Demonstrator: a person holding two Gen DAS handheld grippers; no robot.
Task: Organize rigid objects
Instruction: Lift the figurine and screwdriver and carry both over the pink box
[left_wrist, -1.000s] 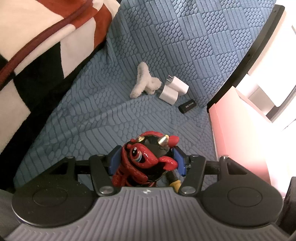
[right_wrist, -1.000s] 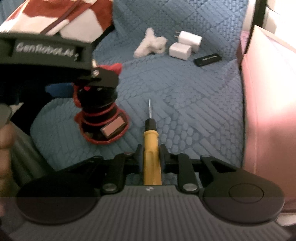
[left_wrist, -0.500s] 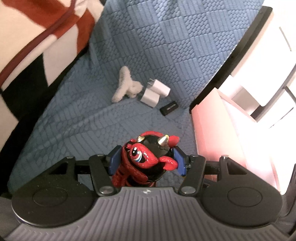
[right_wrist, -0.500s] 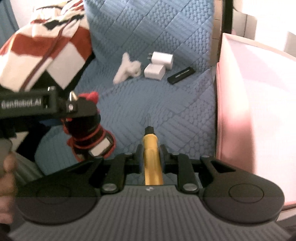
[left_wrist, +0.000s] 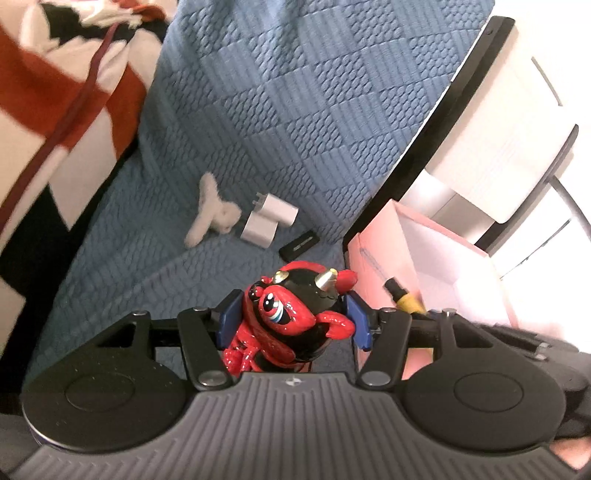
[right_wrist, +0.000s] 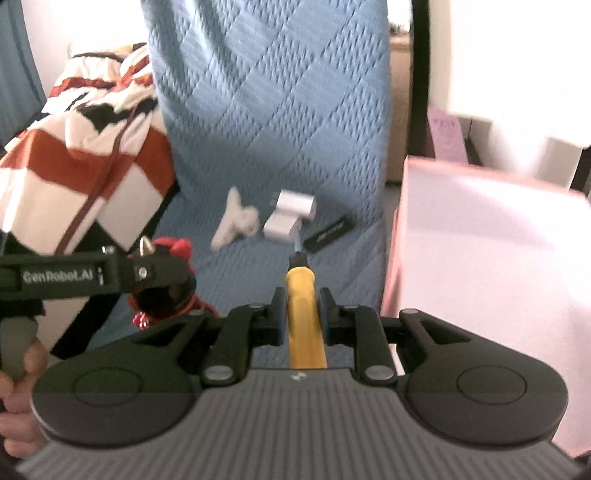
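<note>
- Underneath both tools lies a blue quilted bedspread (left_wrist: 280, 122), its stitched squares running up and away at 12 o'clock.
- At 10 o'clock a red, white and black striped blanket (left_wrist: 62, 92) is heaped on the bed.
- At 3 o'clock in the right wrist view stands a pink box (right_wrist: 491, 258), open at the top, beside the bed's dark frame edge (left_wrist: 424, 147).
- Further along the bedspread, close together, lie a white fluffy hair clip (left_wrist: 212, 218), two white chargers (left_wrist: 267, 219) touching each other, and a small black stick-shaped device (left_wrist: 299, 245) toward the box.
- The left tool (left_wrist: 295, 317) is clamped on a red and black horned figurine (left_wrist: 291, 317), held clear above the bedspread.
- The right tool (right_wrist: 301, 314) is closed on a yellow-handled screwdriver (right_wrist: 303, 306), tip pointing to 12 o'clock toward the chargers.
- A hand (right_wrist: 22, 391) grips the left tool's handle at 8 o'clock in the right wrist view.
</note>
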